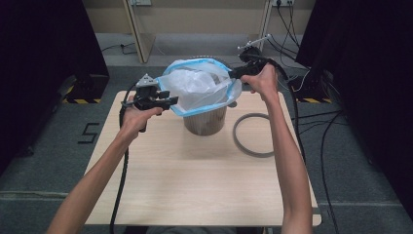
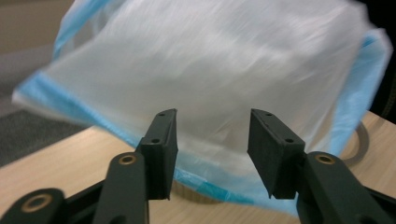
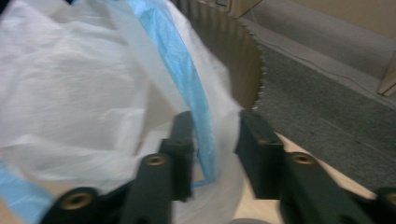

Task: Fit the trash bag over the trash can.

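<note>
A white see-through bag with a blue rim (image 1: 197,87) sits in a small brown bin (image 1: 207,122) at the far middle of the table. My left gripper (image 1: 168,101) is at the bag's left edge. In the left gripper view its jaws (image 2: 212,154) stand open just short of the bag (image 2: 210,60), gripping nothing. My right gripper (image 1: 234,74) is at the bag's far right edge. In the right gripper view its jaws (image 3: 215,149) stand apart with the blue rim (image 3: 187,79) hanging between them, beside the bin's ribbed wall (image 3: 233,60).
A grey ring (image 1: 253,135) lies flat on the wooden table (image 1: 195,185), right of the bin, and shows at the edge of the left gripper view (image 2: 362,140). Cables trail over the floor at the right. Dark screens stand on both sides.
</note>
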